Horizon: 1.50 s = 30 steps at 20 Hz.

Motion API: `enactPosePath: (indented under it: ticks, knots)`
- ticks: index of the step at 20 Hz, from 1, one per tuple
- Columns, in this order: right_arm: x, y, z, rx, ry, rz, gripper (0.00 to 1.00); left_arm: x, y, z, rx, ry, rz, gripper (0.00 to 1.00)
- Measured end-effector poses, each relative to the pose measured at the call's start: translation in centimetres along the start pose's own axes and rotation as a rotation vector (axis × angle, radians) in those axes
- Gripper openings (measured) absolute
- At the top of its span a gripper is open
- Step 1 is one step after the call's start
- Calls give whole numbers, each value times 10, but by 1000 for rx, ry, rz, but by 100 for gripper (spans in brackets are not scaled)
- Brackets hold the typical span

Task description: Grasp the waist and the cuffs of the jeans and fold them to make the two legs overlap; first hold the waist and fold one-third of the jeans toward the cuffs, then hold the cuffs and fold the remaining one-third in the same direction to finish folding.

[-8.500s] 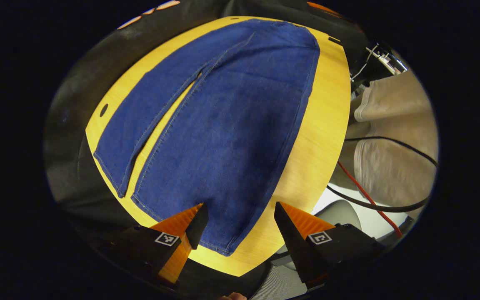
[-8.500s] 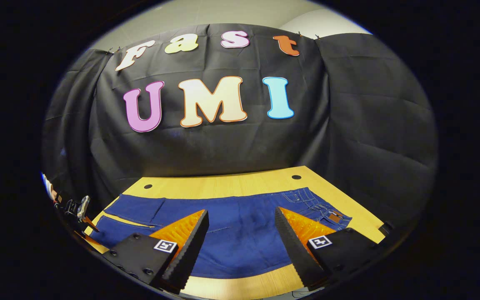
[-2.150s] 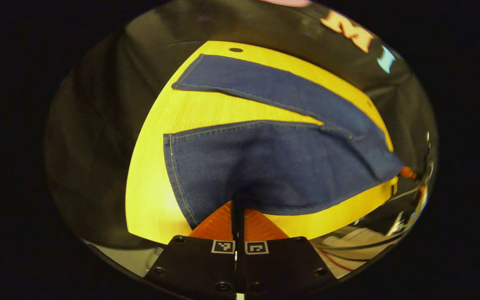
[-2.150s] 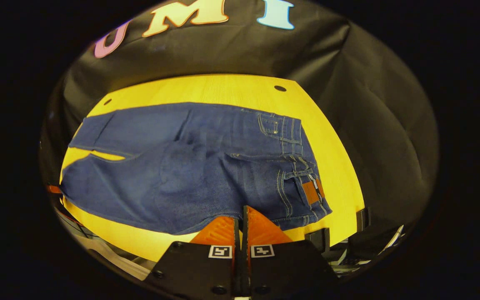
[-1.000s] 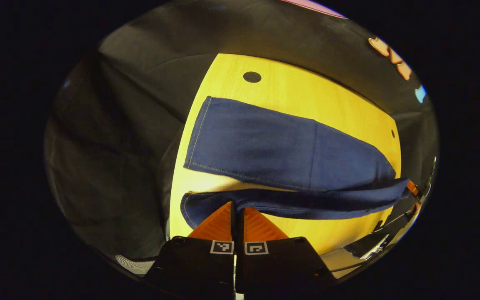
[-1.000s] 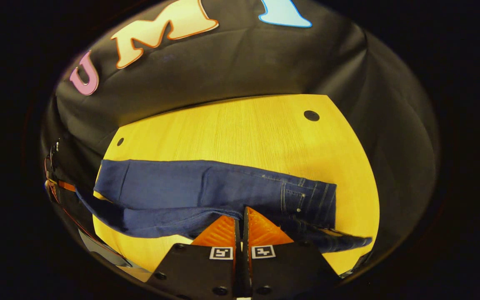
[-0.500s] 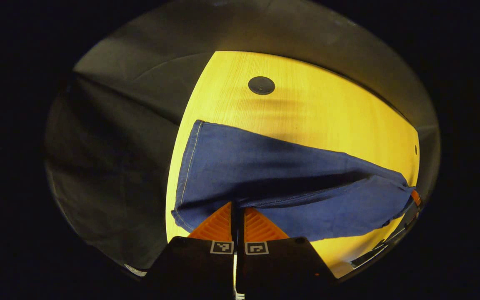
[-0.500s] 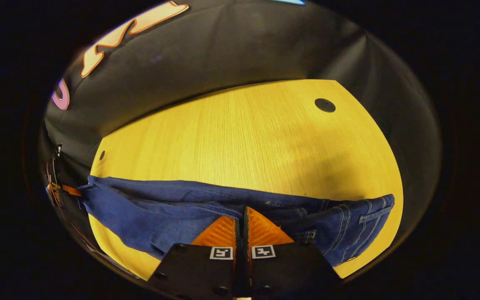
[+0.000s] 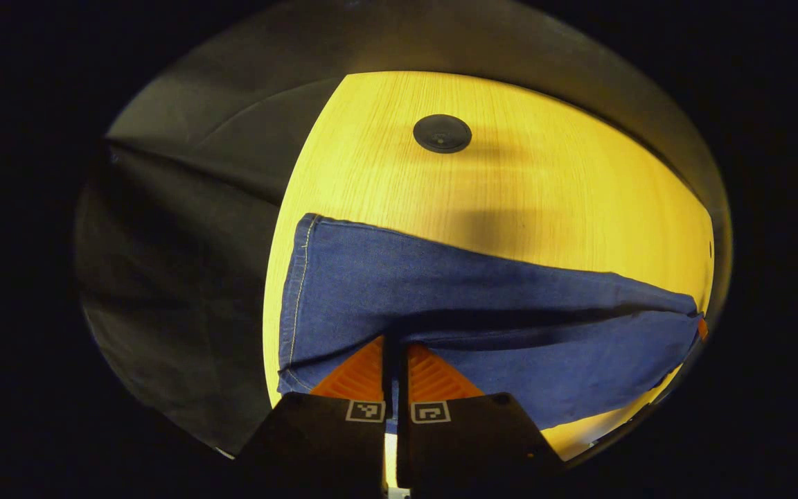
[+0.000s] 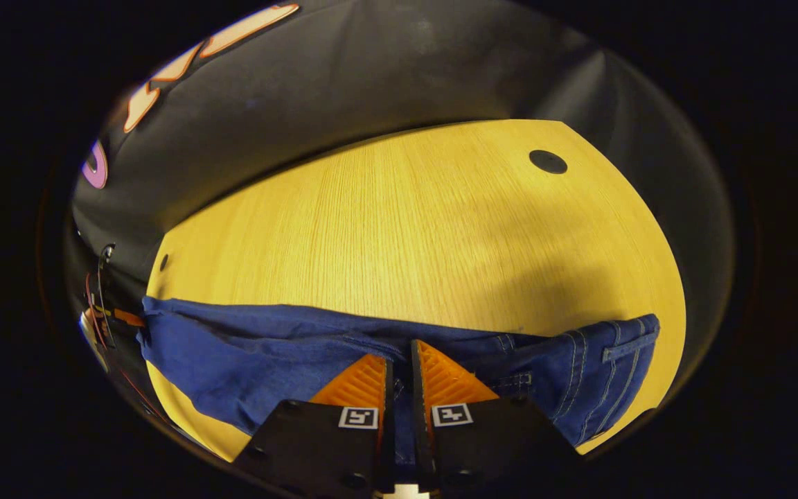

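Seen from the left gripper view, the left gripper, with ribbed orange fingers on a black body, has its two fingers drawn almost together, with a thin fold of cloth pinched between them. The cloth is the pair of dark blue denim jeans, folded lengthwise so one leg lies over the other. The grip is at the cuff end: the stitched cuff hem runs close to the left edge of the yellow wooden table. The jeans stretch away to the right, reaching the table's far right rim. Beyond the upper edge of the jeans lies a broad bare stretch of tabletop, marked by one round black hole near the far edge. The booth's black cloth wall hangs just past the table edges.

Seen from the right gripper view, the right gripper, of the same build, has its fingers a narrow slit apart, with blue denim showing in the slit; both fingers press on the waist end of the jeans. The stitched pockets and belt loops sit at the right, close to the table's right edge. The jeans lie along the near edge of the table, and their far end touches the other gripper at the left rim. Ahead, the tabletop is open up to the cloth wall, with a black hole at the far right corner.
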State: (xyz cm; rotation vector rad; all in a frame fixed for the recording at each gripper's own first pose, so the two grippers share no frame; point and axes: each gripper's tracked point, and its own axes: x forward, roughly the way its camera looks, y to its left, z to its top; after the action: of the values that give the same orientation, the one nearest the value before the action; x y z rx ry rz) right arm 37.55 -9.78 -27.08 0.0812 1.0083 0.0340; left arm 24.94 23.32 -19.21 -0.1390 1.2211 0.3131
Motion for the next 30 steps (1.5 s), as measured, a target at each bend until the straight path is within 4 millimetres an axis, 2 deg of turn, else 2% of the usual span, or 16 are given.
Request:
enactPosePath:
  ticks: [1, 2, 4, 5, 8, 9, 10, 12, 15, 18, 22, 24, 25, 26, 28, 30]
  knots:
    - [-4, -1, 2, 23, -18, 8, 24, -2, 3, 5, 1, -36, 10, 5]
    - [-12, -2, 4, 49, -39, 11, 23, -3, 5, 11, -2, -75, 20, 7]
    - [-28, -2, 2, 88, -77, 44, 41, -11, 4, 15, -4, -120, 17, 59]
    - [-38, -10, 0, 108, -97, 36, 39, -14, 4, 15, 1, -136, 14, 84]
    - [-71, -53, -8, 198, -152, -39, 100, -30, 9, 22, 43, -207, 67, 88]
    - [-87, -70, -11, 245, -173, -52, 95, -33, 10, 21, 64, -225, 82, 99]
    - [-97, -88, -16, 303, -190, -65, 99, -34, 9, 18, 81, -234, 84, 98]
    - [-109, -124, -35, 424, -198, -106, 94, -34, 4, 12, 93, -248, 66, 96]
    - [-123, -162, -61, 546, -224, -145, 98, -28, -2, 0, 97, -248, 33, 96]
    - [-115, -190, -85, 580, -181, -174, 99, -36, -15, -14, 84, -244, 0, 97]
    - [-95, -187, -100, 577, -115, -138, 99, -44, -24, -31, 64, -249, -19, 97]
    - [-87, -186, -104, 557, -95, -145, 94, -55, -34, -42, 45, -263, -48, 97]
    - [-84, -186, -107, 546, -82, -152, 99, -59, -37, -45, 35, -270, -66, 97]
    - [-85, -185, -105, 534, -92, -156, 94, -63, -40, -48, 20, -282, -73, 97]
    - [-83, -187, -106, 524, -88, -158, 97, -79, -48, -53, -13, -320, -75, 97]
    - [-82, -191, -109, 499, -86, -172, 82, -91, -51, -61, -56, -337, -90, 96]
